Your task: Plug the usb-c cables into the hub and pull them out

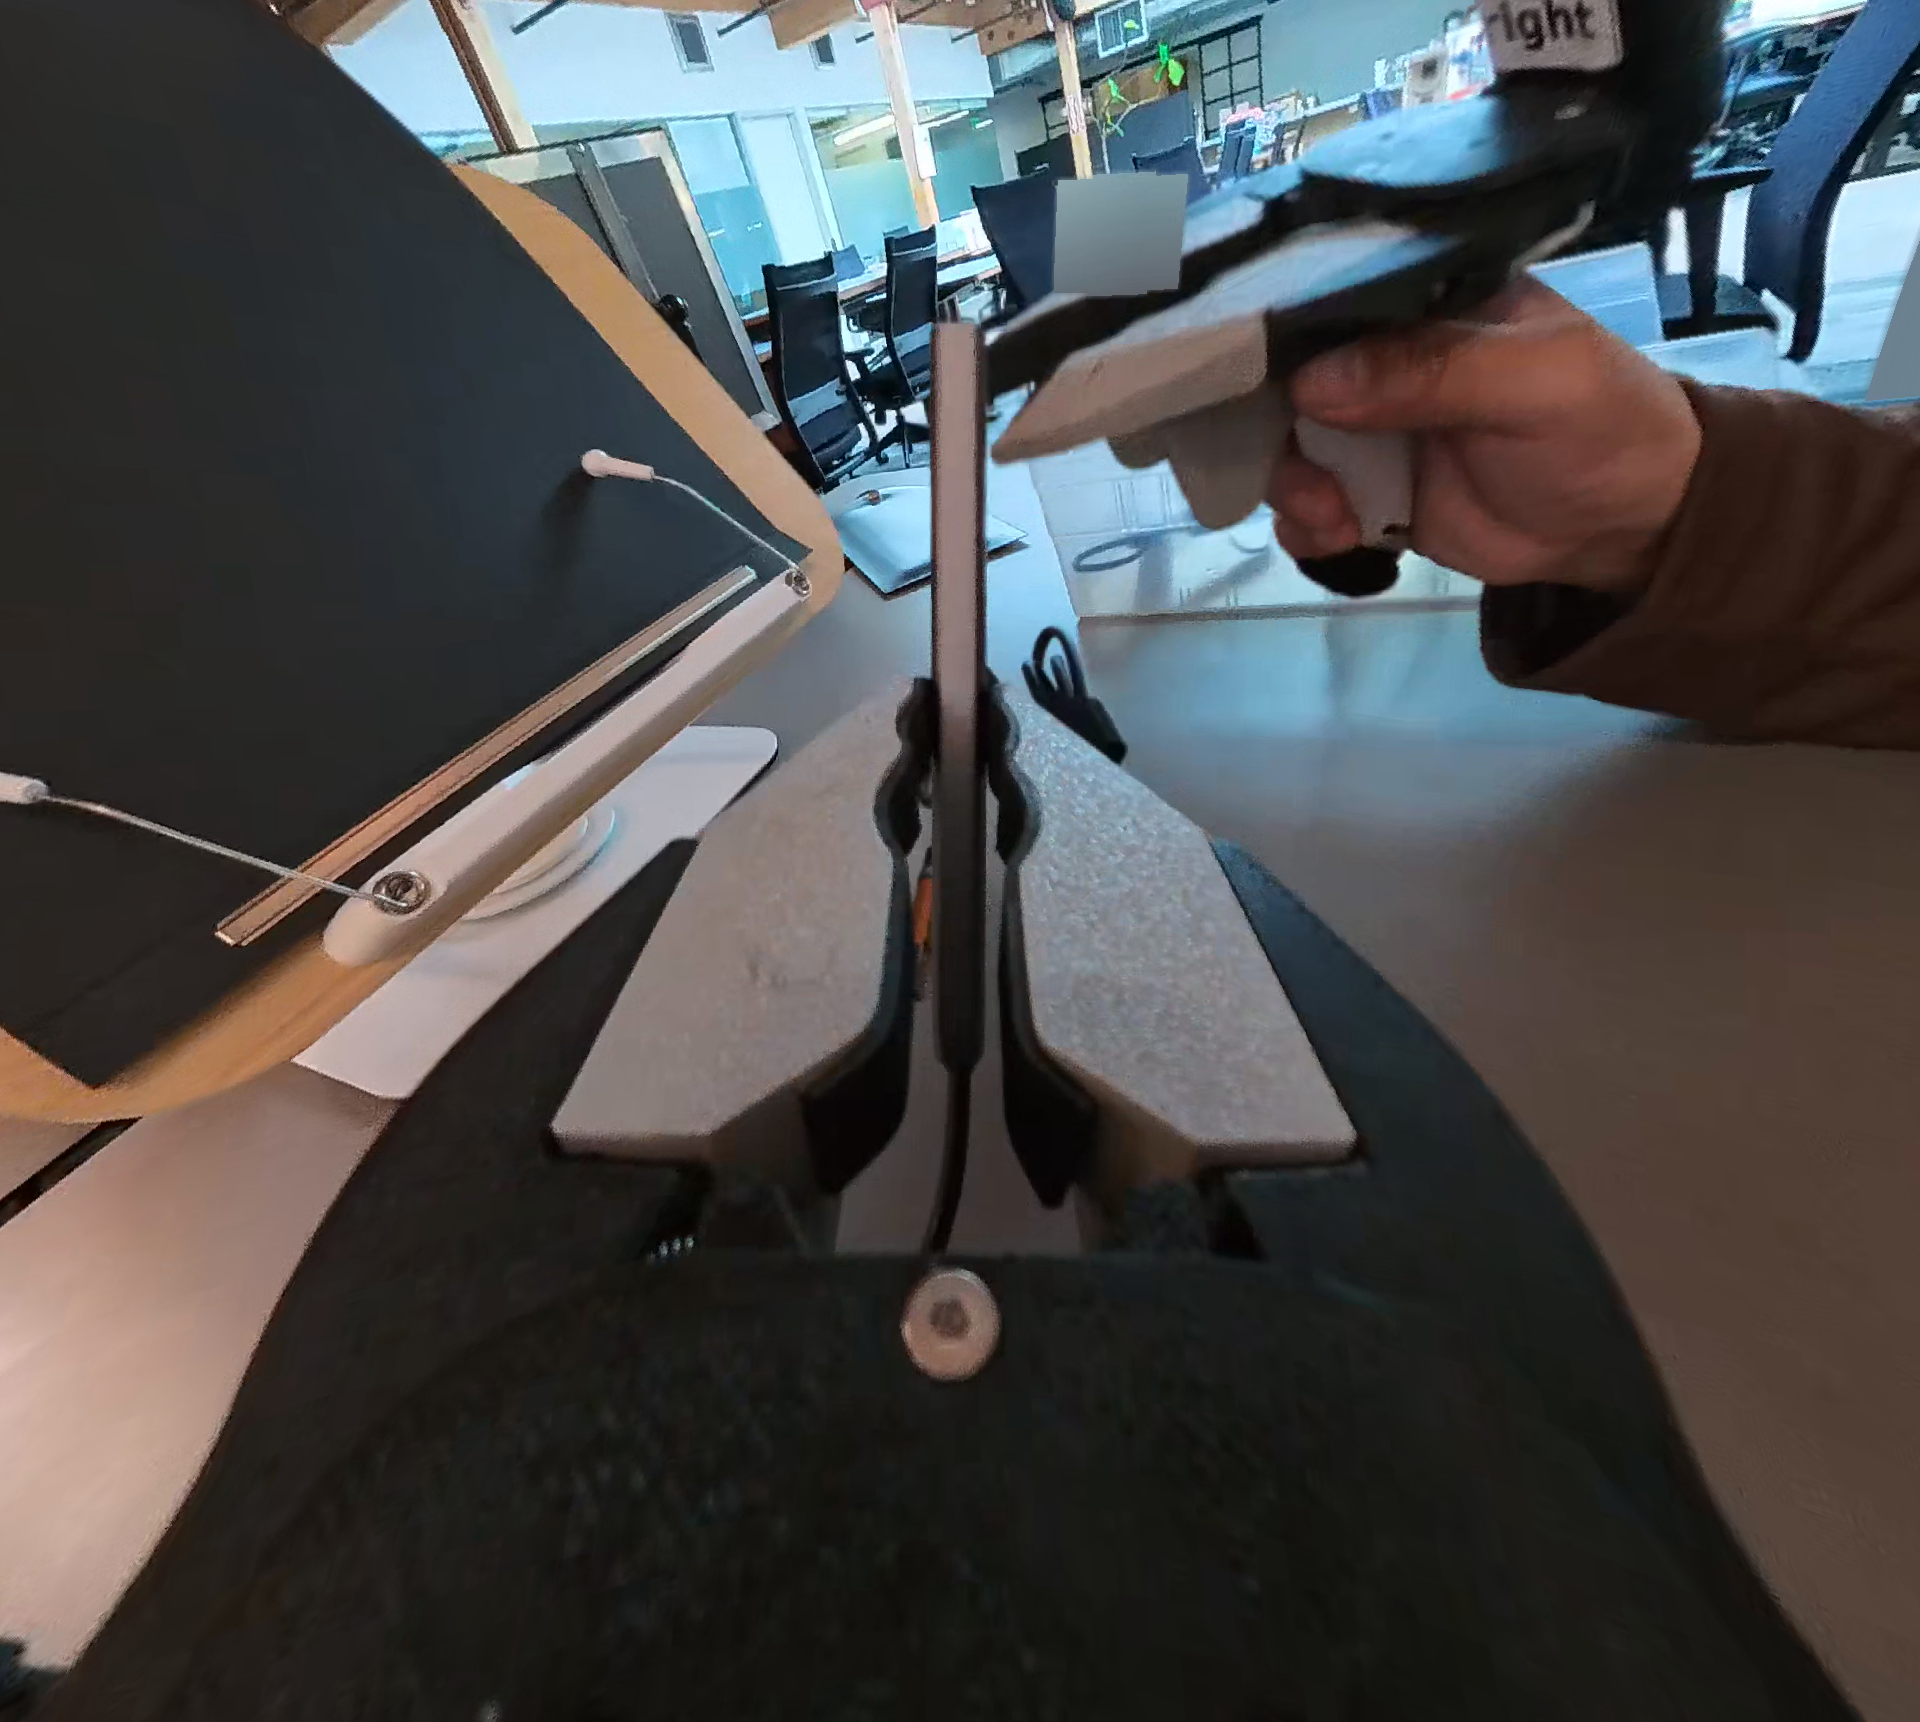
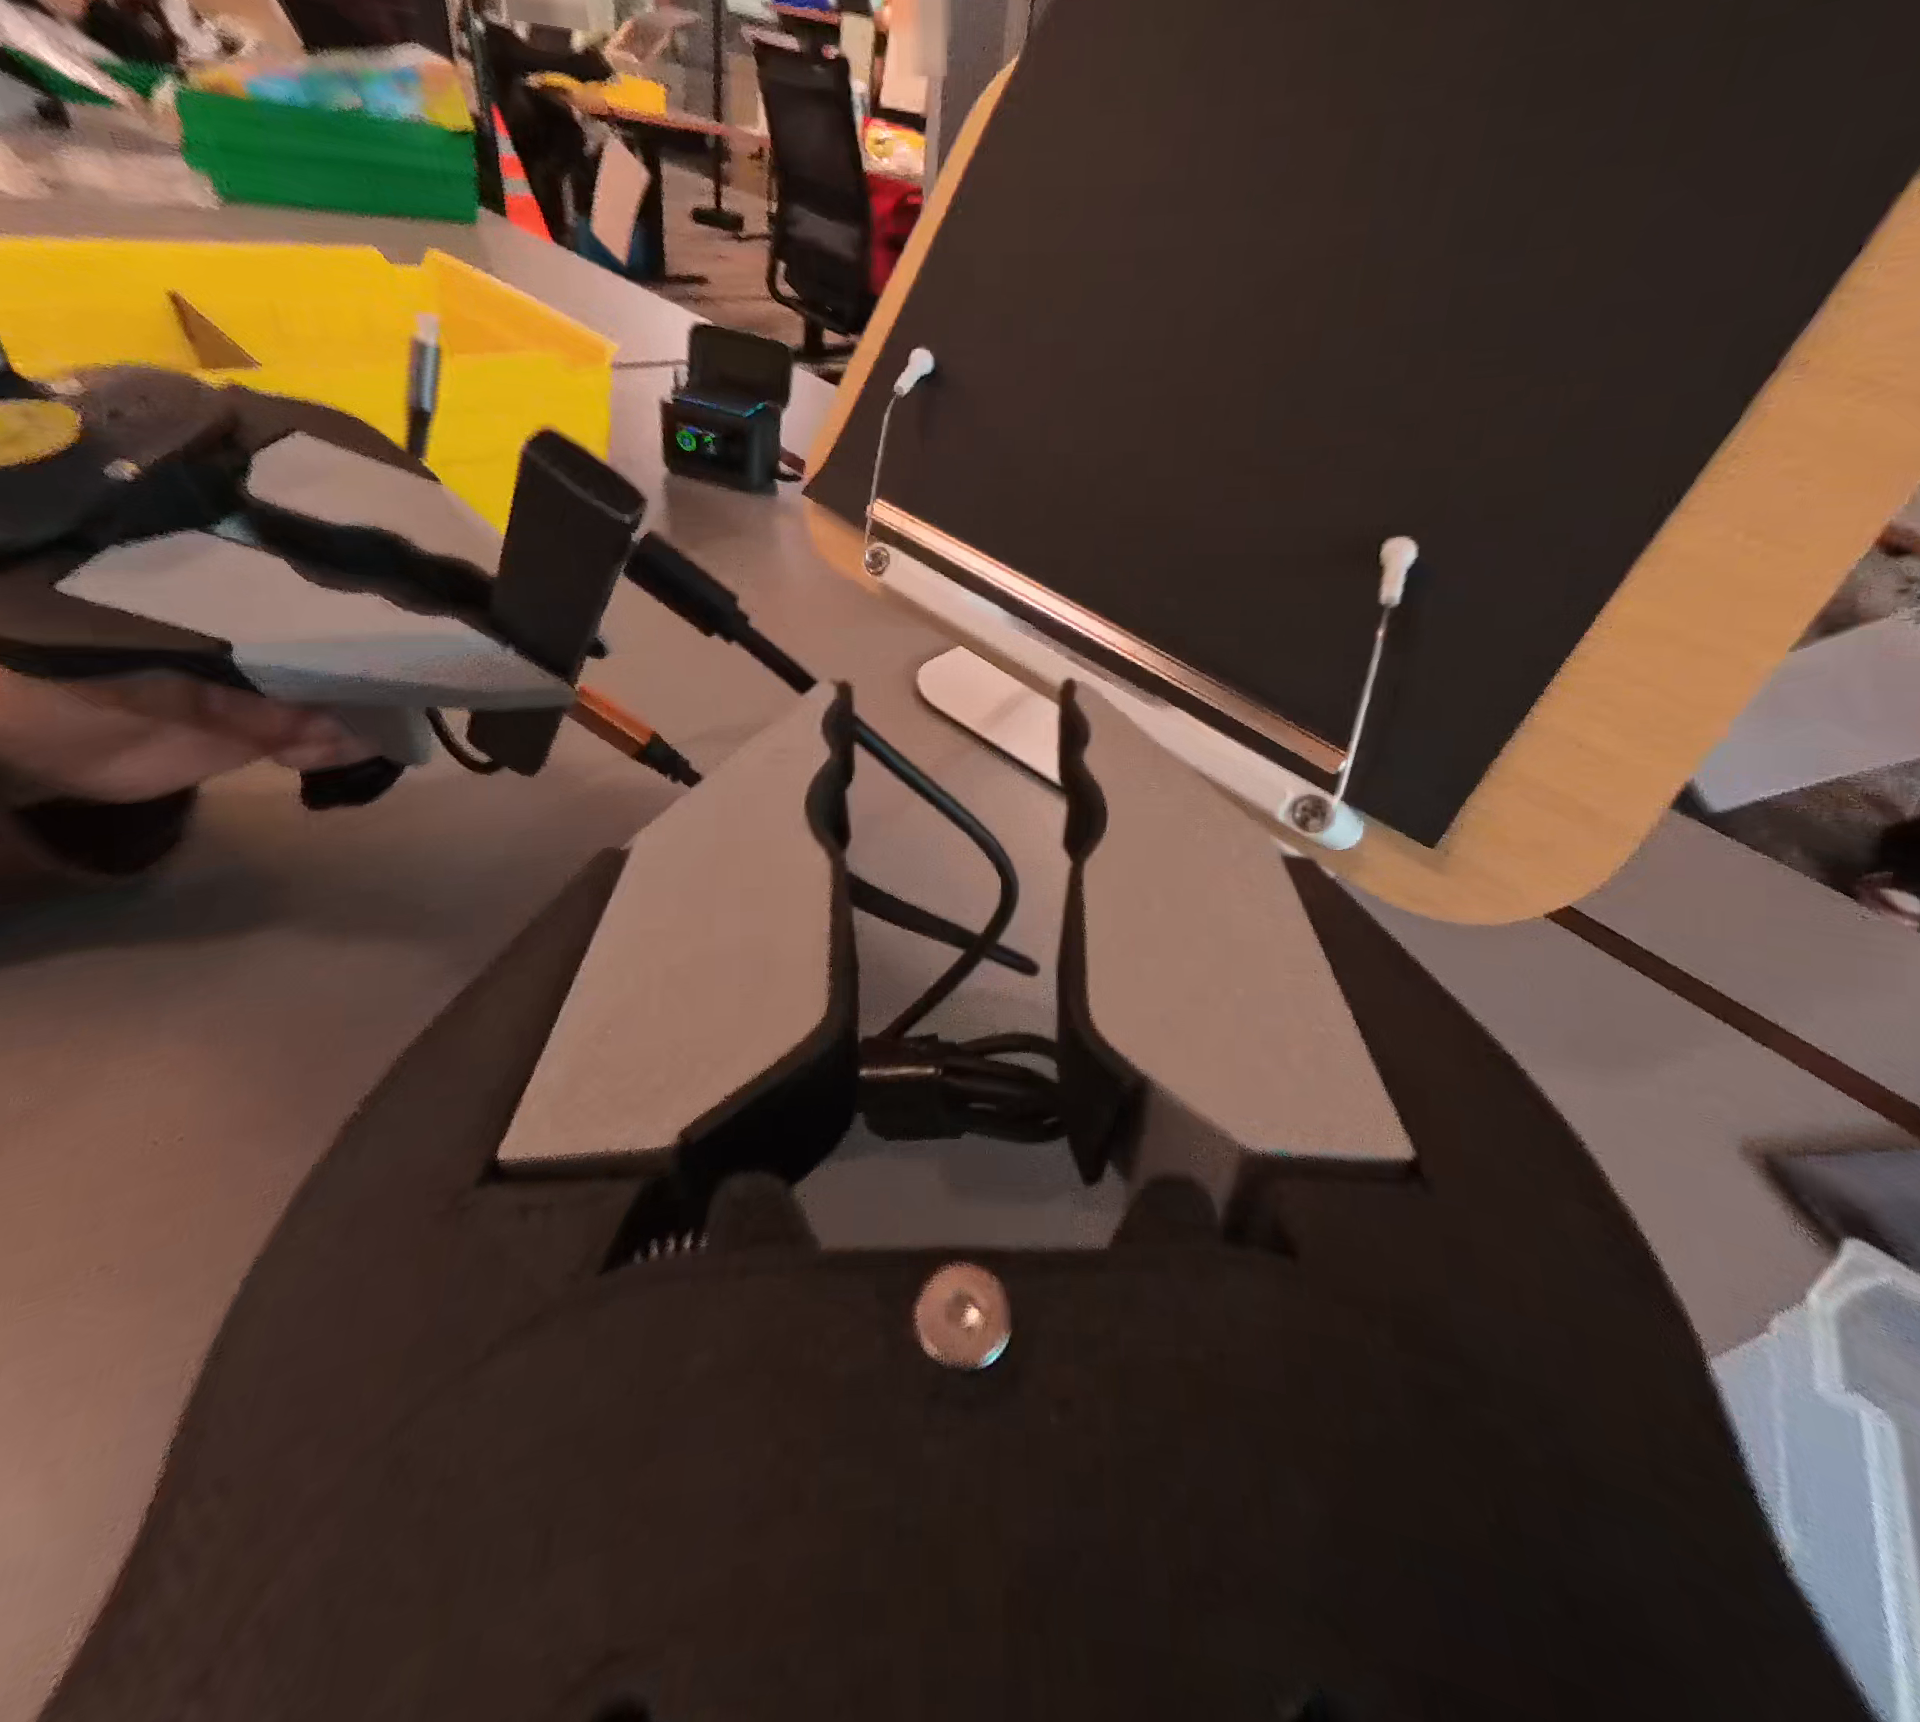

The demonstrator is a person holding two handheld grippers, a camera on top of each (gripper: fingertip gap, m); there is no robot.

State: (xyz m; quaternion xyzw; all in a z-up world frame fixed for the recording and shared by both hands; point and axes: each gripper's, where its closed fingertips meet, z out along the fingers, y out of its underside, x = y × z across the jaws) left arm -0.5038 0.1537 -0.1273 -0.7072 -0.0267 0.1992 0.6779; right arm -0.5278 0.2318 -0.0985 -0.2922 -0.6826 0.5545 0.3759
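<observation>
I see a smooth grey table under a tilted black board. My left gripper pinches the slim, flat grey hub edge-up above the table. My right gripper has its fingers spread over a looped black cable.

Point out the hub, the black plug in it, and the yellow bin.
hub [image 2: 566, 550]: right wrist view, dark side face above the left gripper's fingers.
black plug [image 2: 681, 583]: right wrist view, plug body.
yellow bin [image 2: 312, 322]: right wrist view, front wall.
</observation>
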